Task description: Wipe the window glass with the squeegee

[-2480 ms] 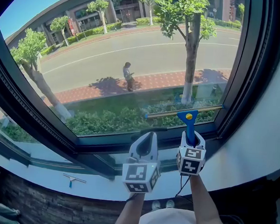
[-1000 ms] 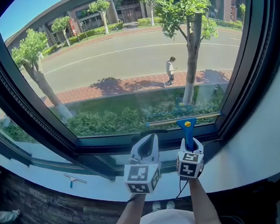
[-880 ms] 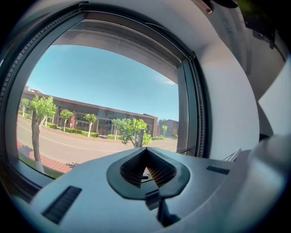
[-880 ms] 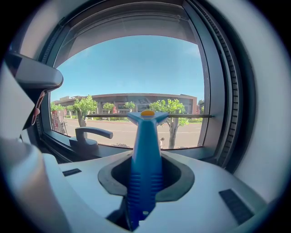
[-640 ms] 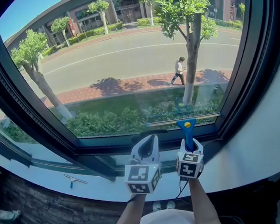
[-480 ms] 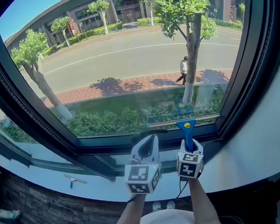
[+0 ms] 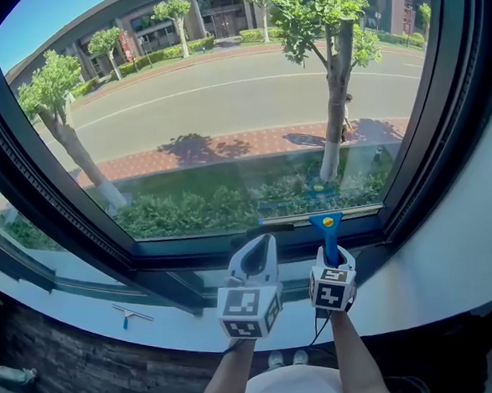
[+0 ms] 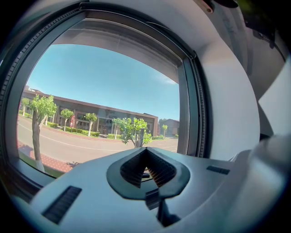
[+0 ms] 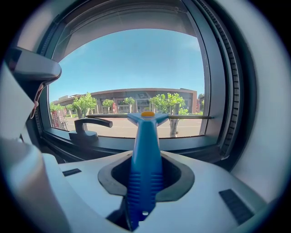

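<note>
The window glass [image 7: 219, 106] fills the head view, with a street and trees beyond it. A squeegee [image 7: 327, 235] with a blue handle stands upright against the bottom right of the pane, its thin blade [image 7: 308, 214] lying level just above the lower frame. My right gripper [image 7: 332, 258] is shut on the blue handle [image 9: 144, 154] from below. In the right gripper view the blade [image 9: 186, 117] runs across the glass. My left gripper [image 7: 260, 241] hovers just left of the right one, shut and empty [image 8: 145, 152], pointing at the pane.
A dark window handle [image 7: 265, 229] lies on the lower frame by the blade's left end, also seen from the right gripper [image 9: 88, 125]. The dark side frame [image 7: 436, 121] stands close on the right. A second small squeegee [image 7: 130, 314] lies on the white sill at lower left.
The right gripper has drawn the squeegee down the glass, so the blade now sits near the bottom frame. A pedestrian outside walked right, behind the tree. The left gripper stayed put.
</note>
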Demonstrator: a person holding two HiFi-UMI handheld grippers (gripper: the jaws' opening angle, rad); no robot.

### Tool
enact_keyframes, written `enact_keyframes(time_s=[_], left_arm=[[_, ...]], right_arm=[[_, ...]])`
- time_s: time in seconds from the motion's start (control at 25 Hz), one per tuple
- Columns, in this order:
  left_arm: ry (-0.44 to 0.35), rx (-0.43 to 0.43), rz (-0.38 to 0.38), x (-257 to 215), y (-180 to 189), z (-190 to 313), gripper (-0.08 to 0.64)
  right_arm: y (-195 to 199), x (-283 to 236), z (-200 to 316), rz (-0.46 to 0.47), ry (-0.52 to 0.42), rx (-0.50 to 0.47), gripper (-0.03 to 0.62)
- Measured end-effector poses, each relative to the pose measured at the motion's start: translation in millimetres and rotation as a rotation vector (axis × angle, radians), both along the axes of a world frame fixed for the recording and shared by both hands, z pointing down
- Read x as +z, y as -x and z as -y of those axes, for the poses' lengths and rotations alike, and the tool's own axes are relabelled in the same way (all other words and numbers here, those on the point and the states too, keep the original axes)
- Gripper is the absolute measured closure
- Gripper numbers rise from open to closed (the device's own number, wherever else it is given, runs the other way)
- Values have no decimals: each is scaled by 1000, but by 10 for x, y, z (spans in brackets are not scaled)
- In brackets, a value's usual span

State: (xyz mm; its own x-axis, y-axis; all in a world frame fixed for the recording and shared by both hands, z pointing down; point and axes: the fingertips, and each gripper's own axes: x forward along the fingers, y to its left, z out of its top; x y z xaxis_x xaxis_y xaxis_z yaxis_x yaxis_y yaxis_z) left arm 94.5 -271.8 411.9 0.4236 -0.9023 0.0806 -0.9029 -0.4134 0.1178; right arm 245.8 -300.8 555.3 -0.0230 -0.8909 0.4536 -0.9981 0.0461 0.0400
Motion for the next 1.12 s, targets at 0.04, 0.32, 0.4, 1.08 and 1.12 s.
enact_keyframes(time_s=[0.04,0.32,0.4,1.08,1.12], left_arm=[[1,1,0,4,-2,3,566],[7,8,3,35,-28,14,566],[7,10,4,42,-40,14,566],[-215,-73,-67,-748,355,-42,566],[-250,-82,-69,-891,387,-58,566]], right_arm=[[-1,11,0,2,1,0,483],[22,15,0,23,4,-3,483],[14,43,-1,28,10,-3,483],[162,-1870,-363,127,-531,-36,483],[187,-2075,-406,131,-580,-46,483]])
